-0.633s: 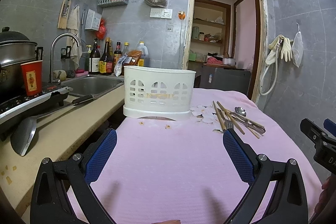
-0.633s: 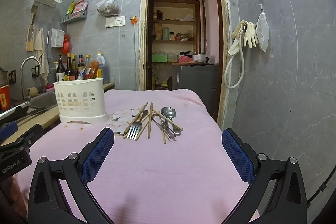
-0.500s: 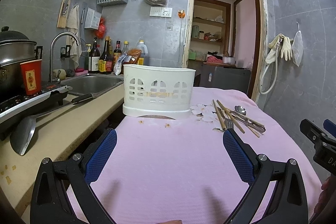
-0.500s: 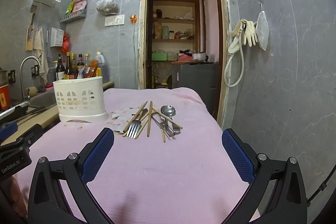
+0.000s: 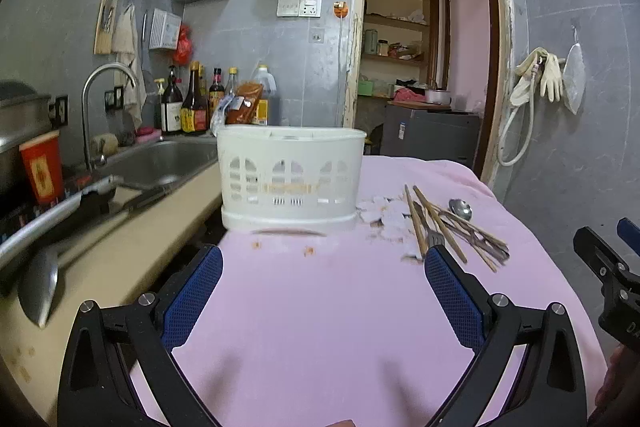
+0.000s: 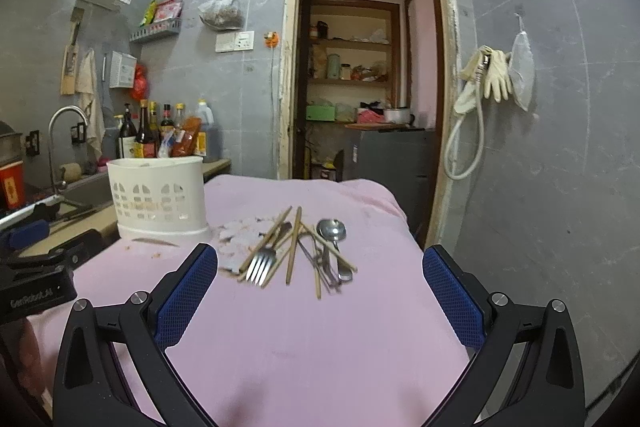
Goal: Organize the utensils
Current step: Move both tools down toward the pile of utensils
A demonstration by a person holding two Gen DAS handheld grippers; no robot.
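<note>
A white slotted utensil holder (image 5: 290, 179) stands on the pink cloth, straight ahead of my left gripper (image 5: 322, 279), which is open and empty. The holder also shows at the left of the right wrist view (image 6: 158, 199). A loose pile of utensils lies on the cloth: wooden chopsticks (image 6: 294, 245), a metal fork (image 6: 262, 263) and a metal spoon (image 6: 331, 231). My right gripper (image 6: 320, 277) is open and empty just short of the pile. The pile shows right of the holder in the left wrist view (image 5: 444, 227).
The pink cloth (image 6: 304, 339) covers a table. A beige counter (image 5: 120, 251) with a sink (image 5: 160, 163), faucet, bottles and a ladle (image 5: 38, 283) runs along the left. An open doorway (image 6: 360, 87) is behind the table. A grey tiled wall is at the right.
Both grippers have moved slightly forward toward the holder and the utensil pile. Both stay open and empty.
</note>
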